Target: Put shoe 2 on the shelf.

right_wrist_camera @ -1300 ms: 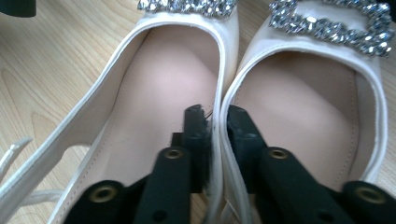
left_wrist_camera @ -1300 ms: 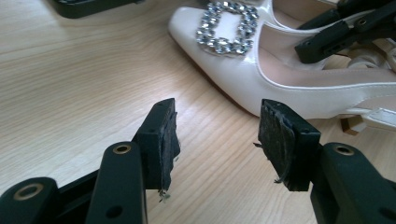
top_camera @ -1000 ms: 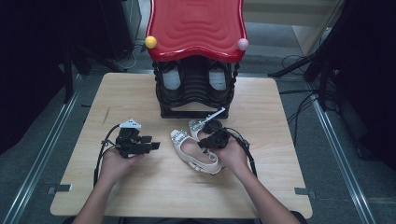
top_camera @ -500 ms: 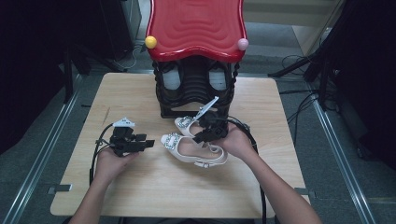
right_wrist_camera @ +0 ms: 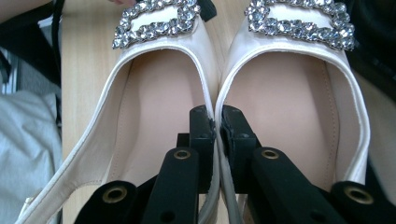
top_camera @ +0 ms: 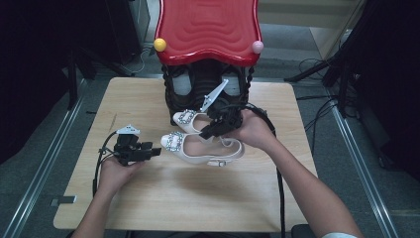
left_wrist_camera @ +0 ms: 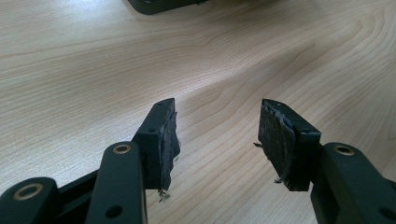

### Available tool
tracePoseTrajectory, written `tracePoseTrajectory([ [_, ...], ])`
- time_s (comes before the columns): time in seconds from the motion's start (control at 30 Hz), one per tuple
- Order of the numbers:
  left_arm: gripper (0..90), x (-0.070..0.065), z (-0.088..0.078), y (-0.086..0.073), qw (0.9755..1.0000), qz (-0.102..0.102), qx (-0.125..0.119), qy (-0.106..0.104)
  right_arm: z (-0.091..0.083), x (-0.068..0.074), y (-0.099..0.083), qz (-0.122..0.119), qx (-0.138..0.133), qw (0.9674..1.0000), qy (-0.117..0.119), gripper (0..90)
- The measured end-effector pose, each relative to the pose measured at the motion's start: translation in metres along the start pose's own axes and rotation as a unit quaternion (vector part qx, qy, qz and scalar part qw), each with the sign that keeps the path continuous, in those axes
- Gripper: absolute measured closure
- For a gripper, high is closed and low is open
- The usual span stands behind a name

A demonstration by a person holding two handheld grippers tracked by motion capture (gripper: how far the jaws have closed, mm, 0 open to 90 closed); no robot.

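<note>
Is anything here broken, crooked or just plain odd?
The left gripper's pads look frayed, threads hanging off. Also unusual: the right gripper pinches both shoes together by their inner walls.

Red-topped black rack (top_camera: pixel 208 74) (yellow and pink knobs) on wooden table (top_camera: pixel 198 193)
</note>
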State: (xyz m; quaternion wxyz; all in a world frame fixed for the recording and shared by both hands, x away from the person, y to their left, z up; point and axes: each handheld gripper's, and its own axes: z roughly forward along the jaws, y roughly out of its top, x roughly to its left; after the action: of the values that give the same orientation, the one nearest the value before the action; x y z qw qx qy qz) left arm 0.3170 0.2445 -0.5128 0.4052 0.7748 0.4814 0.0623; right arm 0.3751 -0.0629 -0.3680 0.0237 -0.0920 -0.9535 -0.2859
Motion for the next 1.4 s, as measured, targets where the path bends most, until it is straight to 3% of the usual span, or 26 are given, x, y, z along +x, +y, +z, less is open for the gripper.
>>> tracePoseTrajectory([
  [0.17,46.9,0.000,0.000,0.000,1.0000,-0.001,0.000,0.001,-0.019,0.005,0.015,-0.025,0.012,0.9996,0.003,85.7],
  [0.27,46.9,-0.001,0.000,0.000,1.0000,-0.002,0.000,-0.002,-0.032,0.006,0.022,-0.021,0.013,0.9997,0.002,85.7],
  [0.37,46.9,-0.001,0.001,0.000,1.0000,-0.002,-0.001,-0.002,-0.048,0.005,0.028,-0.010,-0.005,0.9999,0.012,85.7],
  [0.5,46.9,-0.001,0.001,0.000,1.0000,-0.002,0.000,-0.002,-0.072,0.006,0.037,-0.002,-0.049,0.9987,0.018,85.7],
  [0.6,46.9,-0.002,0.001,0.000,1.0000,-0.001,0.001,-0.003,-0.091,0.010,0.043,0.003,-0.085,0.9964,0.009,85.7],
  [0.8,47.0,-0.001,0.001,0.000,1.0000,0.003,0.005,-0.005,-0.123,0.010,0.053,0.023,-0.161,0.9867,-0.010,85.8],
  [0.9,47.0,-0.002,0.002,0.000,1.0000,0.000,0.003,-0.004,-0.134,0.006,0.058,0.043,-0.198,0.9786,-0.036,85.8],
  [0.97,47.0,-0.002,0.002,0.000,1.0000,0.000,0.004,-0.005,-0.140,0.001,0.060,0.063,-0.226,0.9708,-0.051,85.8],
  [1.03,47.0,-0.001,0.001,0.000,1.0000,-0.002,0.001,-0.005,-0.145,-0.006,0.062,0.090,-0.253,0.9614,-0.060,85.8],
  [1.07,47.0,0.000,0.001,-0.001,1.0000,-0.004,0.001,-0.005,-0.148,-0.010,0.063,0.109,-0.270,0.9545,-0.064,85.8],
  [1.2,47.0,-0.001,0.002,-0.001,1.0000,-0.006,0.002,-0.007,-0.154,-0.025,0.068,0.152,-0.308,0.9364,-0.073,85.8],
  [1.23,47.0,-0.001,0.003,-0.001,1.0000,-0.005,0.003,-0.007,-0.155,-0.029,0.070,0.167,-0.317,0.9302,-0.079,85.8],
  [1.3,47.0,-0.001,0.003,-0.001,1.0000,-0.003,0.005,-0.007,-0.157,-0.033,0.072,0.185,-0.326,0.9232,-0.085,85.7],
  [1.4,47.1,0.000,0.002,-0.001,0.9999,-0.006,0.001,-0.009,-0.160,-0.043,0.074,0.221,-0.354,0.9055,-0.076,85.8],
])
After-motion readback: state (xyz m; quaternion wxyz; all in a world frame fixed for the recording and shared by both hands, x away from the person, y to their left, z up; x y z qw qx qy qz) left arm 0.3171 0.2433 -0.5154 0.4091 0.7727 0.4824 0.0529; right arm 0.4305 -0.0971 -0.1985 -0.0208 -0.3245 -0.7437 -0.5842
